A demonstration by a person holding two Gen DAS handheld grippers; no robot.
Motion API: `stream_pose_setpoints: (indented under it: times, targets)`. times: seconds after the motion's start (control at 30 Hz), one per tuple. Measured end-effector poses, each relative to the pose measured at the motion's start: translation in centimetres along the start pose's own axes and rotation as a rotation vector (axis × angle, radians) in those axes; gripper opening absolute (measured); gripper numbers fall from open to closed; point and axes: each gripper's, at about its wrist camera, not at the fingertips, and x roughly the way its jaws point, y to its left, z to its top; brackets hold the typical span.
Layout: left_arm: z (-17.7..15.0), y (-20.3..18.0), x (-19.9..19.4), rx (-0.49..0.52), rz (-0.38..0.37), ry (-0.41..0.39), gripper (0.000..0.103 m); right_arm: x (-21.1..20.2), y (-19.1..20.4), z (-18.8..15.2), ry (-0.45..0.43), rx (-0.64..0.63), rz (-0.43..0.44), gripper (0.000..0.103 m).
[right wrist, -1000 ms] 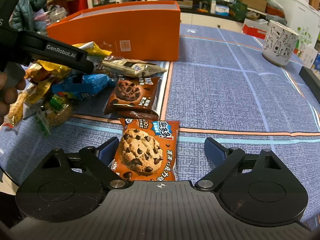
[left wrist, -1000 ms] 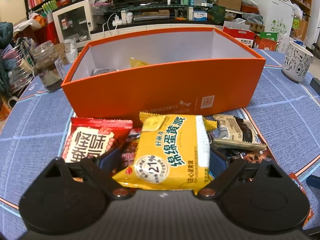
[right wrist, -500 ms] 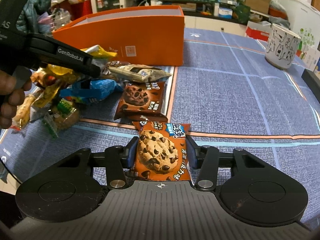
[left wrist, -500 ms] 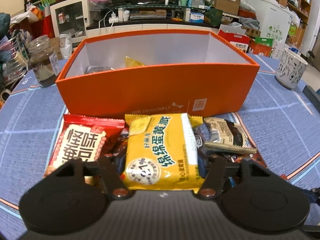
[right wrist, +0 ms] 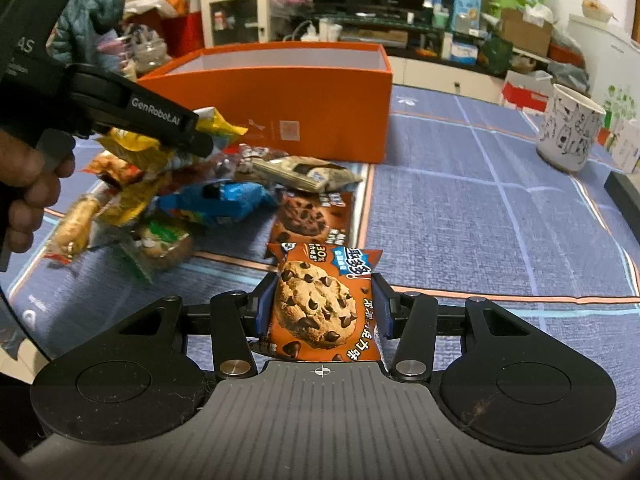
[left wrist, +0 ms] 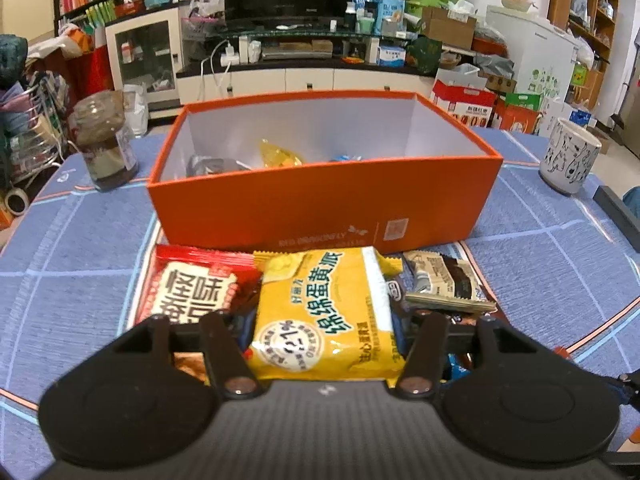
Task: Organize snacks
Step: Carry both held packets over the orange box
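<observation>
Both sets of fingers have clamped since the earlier frames: the left gripper [left wrist: 326,316], closing, grasps the yellow egg-yolk pie packet [left wrist: 326,316]; the right gripper [right wrist: 322,310] grips the chocolate-chip cookie packet [right wrist: 322,304]. Carry both level over the orange box [left wrist: 320,204] at the far side of the counter [left wrist: 80,248], clearing its near wall.

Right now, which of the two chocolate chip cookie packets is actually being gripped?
The nearer cookie packet, pinched in the right hand-held gripper. The other cookie packet lies flat on the blue tablecloth beyond it, untouched.
</observation>
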Motion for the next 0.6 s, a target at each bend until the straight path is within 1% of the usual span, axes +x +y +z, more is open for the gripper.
stream_pose_setpoints:
  times: [0.2,0.37,0.5,0.6]
  targets:
    - [-0.1,0.8,-2.1,0.008,0.001,-0.054,0.055,-1.0,1.2,0.2,-0.035,-0.051,-0.009,0.035]
    - [-0.3,1.6,-3.3,-0.004,0.013,-0.077,0.055,-1.3,1.9,0.6,-0.047,-0.067,-0.007,0.035]
    - [-0.2,1.8,-4.2,-0.006,0.04,-0.079,0.055,-1.7,2.8,0.8,-0.056,-0.083,0.001,0.035]
    - [-0.2,1.7,-4.6,0.018,0.08,-0.084,0.055,-1.9,3.3,0.9,-0.059,-0.095,0.007,0.035]
